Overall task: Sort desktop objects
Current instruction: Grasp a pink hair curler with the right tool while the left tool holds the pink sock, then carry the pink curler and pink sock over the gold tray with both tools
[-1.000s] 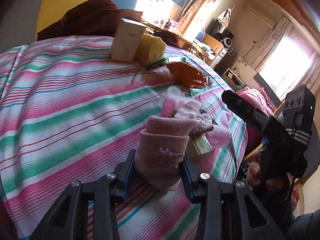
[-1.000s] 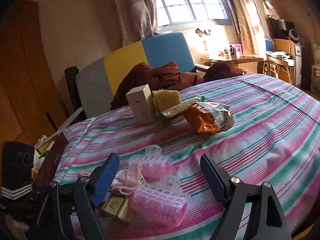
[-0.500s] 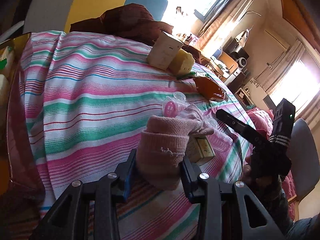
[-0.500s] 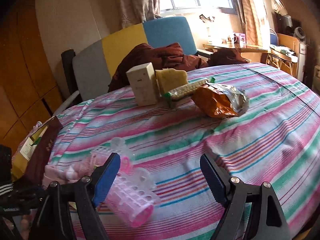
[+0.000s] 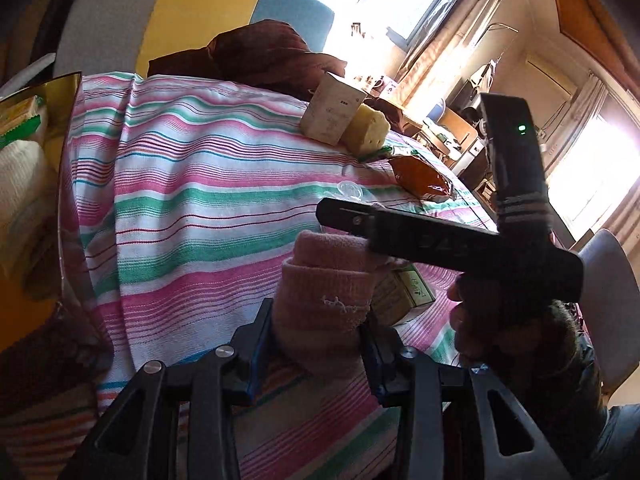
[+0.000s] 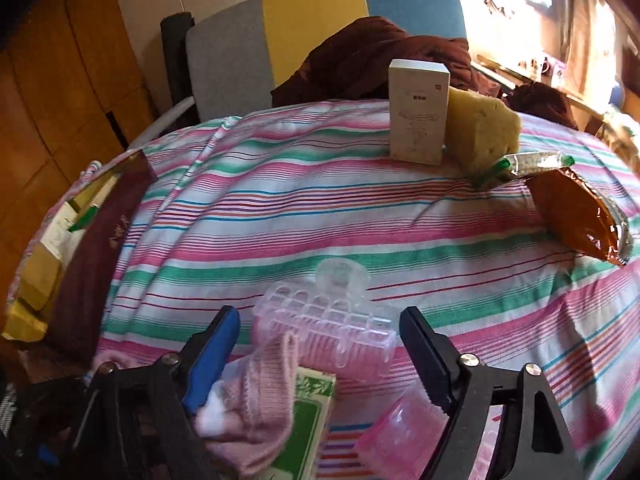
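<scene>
my left gripper (image 5: 318,344) pinches a pink knitted glove (image 5: 324,300); my right gripper (image 6: 320,344) stands spread around a pink hair roller (image 6: 326,320). the white box (image 6: 418,112) bears print too small to read

I can read almost nothing here. The white box (image 6: 419,111) at the far side of my table carries a small red square mark near its top right corner and a short dark line of print beneath it, too small for me to make out; fainter lines lower on that face are illegible too. From my left camera the same box shows only a tiny dark mark. The green carton (image 6: 305,426) near my right fingers bears a leaf pattern, no words I can read. Raised lettering on my right gripper's body (image 5: 448,242) is too dark to tell.
</scene>
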The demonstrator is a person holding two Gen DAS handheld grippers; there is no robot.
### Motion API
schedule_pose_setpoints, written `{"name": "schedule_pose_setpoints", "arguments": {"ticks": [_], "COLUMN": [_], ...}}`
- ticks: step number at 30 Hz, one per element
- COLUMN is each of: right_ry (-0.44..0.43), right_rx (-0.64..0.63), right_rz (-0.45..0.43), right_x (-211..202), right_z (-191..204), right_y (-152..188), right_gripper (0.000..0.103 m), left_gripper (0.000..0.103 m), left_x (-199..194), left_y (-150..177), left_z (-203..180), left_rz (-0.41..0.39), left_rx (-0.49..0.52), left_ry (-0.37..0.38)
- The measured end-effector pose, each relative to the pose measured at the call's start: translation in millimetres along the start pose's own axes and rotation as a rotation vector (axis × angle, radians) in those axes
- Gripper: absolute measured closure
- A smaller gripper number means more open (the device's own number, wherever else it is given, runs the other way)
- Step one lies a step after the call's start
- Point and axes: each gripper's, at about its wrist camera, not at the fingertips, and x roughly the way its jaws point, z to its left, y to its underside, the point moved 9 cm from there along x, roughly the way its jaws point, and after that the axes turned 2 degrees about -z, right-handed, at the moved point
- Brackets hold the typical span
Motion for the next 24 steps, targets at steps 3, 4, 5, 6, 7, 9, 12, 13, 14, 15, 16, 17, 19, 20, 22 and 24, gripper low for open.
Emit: {"name": "schedule_pose_setpoints", "arguments": {"ticks": [3,4,5,6,7,9,12,13,14,15,16,17,19,20,22,24], "right_ry": [0.032,0.040,0.040,0.055,0.067,0.073,0.106,0.127,0.143,0.157,0.166,0.169,0.168,0.168,0.169,0.163], "right_rx": [0.027,0.034,0.042,0.052,0.066,0.114,0.178,0.197,0.211,0.225,0.233,0.237,0.243,0.238,0.226,0.200], "right_rz": [-0.032,-0.040,-0.046,-0.049,-0.052,-0.064,-0.094,-0.106,-0.117,-0.129,-0.140,-0.155,-0.184,-0.195,-0.216,-0.233], "right_x": [2,1,0,-1,-1,-3,-5,-8,-10,-13,-16,-20,-25,-27,-32,-34], "right_z": [-14,-19,-23,-30,-38,-55,-85,-96,-105,-113,-119,-123,-126,-125,-123,-117], "right_y": [-3,-5,-7,-8,-10,-16,-26,-28,-30,-31,-33,-35,-38,-40,-43,-47], "right_gripper": [0.028,0.028,0.029,0.029,0.029,0.029,0.029,0.029,0.029,0.029,0.029,0.029,0.029,0.029,0.029,0.029], "left_gripper": [0.064,0.064,0.064,0.064,0.064,0.064,0.064,0.064,0.064,0.064,0.064,0.064,0.064,0.064,0.064,0.064], "left_x": [-6,-8,-11,-12,-14,-14,-14,-15,-15,-16,-19,-24,-32,-35,-38,-41], "left_y": [4,5,6,7,8,8,9,9,8,6,3,-2,-14,-19,-30,-37], "left_z": [4,5,7,8,9,9,9,10,10,10,9,7,2,0,-2,-5], "left_rz": [-0.009,-0.012,-0.015,-0.017,-0.019,-0.019,-0.019,-0.019,-0.018,-0.017,-0.026,-0.039,-0.068,-0.078,-0.093,-0.102], "left_rx": [0.000,0.000,0.000,-0.002,-0.004,-0.003,0.004,-0.001,-0.010,-0.027,-0.043,-0.049,-0.038,-0.033,-0.040,-0.039], "left_ry": [-0.007,-0.009,-0.012,-0.013,-0.014,-0.019,-0.026,-0.024,-0.019,-0.004,0.020,0.044,0.055,0.051,0.060,0.064]}}
